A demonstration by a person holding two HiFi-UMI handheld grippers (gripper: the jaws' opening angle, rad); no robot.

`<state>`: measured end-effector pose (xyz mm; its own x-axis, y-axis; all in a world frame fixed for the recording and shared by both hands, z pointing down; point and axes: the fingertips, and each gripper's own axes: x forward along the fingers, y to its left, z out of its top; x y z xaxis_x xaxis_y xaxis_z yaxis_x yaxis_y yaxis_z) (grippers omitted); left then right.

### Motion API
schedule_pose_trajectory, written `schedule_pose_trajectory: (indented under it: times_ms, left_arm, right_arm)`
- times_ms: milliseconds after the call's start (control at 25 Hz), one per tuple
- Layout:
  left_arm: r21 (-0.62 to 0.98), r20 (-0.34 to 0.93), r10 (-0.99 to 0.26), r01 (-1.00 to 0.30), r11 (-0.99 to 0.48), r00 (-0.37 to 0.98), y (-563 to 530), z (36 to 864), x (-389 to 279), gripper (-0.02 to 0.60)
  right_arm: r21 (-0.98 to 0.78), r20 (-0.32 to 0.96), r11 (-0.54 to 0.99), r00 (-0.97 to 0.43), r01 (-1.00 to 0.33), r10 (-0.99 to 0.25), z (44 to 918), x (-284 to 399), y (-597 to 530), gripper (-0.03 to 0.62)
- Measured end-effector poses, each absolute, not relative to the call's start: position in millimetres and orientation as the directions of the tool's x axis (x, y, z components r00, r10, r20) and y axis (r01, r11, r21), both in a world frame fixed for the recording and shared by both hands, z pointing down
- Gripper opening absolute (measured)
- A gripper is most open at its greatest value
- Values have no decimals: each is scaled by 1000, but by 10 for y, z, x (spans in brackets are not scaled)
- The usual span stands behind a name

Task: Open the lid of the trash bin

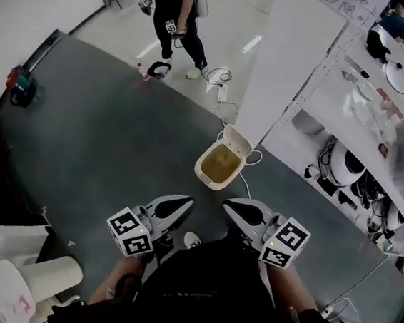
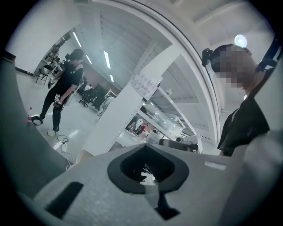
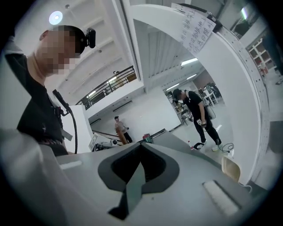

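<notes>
Both the left gripper (image 1: 185,206) and right gripper (image 1: 230,205) are pinched fully closed with nothing in them. The trash bin (image 1: 219,168) sits on the dark floor (image 1: 104,140) ahead of their tips, roughly between them, with its lid (image 1: 238,141) flipped up.

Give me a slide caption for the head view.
Cream plastic trash bin with lid open on dark grey floor; left gripper and right gripper shut, empty.

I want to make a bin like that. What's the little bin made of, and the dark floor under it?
The trash bin looks like smooth cream plastic: thin, evenly coloured walls and a moulded lid standing open. The dark floor looks like matte grey carpet or rubber matting: no shine, but which one I cannot tell.
</notes>
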<state>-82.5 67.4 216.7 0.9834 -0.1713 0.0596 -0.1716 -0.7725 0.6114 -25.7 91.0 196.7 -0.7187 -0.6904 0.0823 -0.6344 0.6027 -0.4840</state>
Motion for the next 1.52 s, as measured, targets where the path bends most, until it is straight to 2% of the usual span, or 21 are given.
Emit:
schedule_pose_trajectory:
  times_ms: [200,400,720,1120,1520]
  left_arm:
    - [573,-31,-163,-116,-811,986,988,1799,-884,0]
    - [465,27,-130,-127,-876,991,1224,1762,-962,0]
    - [568,-21,-136,-100,-817,991,1331,1828,-1195,0]
    - [597,-27,-200,-144,-789,979,1348,1811,-1322,0]
    - [612,-43,-176,-113,-783,984,1436,1826,-1203,0]
  right_arm:
    - [-456,71,610,-710,-648,-701,1789,-458,1201,8]
    - [-434,71,611,-701,-663,-710,1769,-618,1404,8]
    - [-465,76,604,-709,-647,-701,1832,-725,1510,8]
    - [-452,87,634,-739,-627,-669,1793,-841,1548,6]
    - [-458,85,625,-731,-633,-677,1810,-755,1682,6]
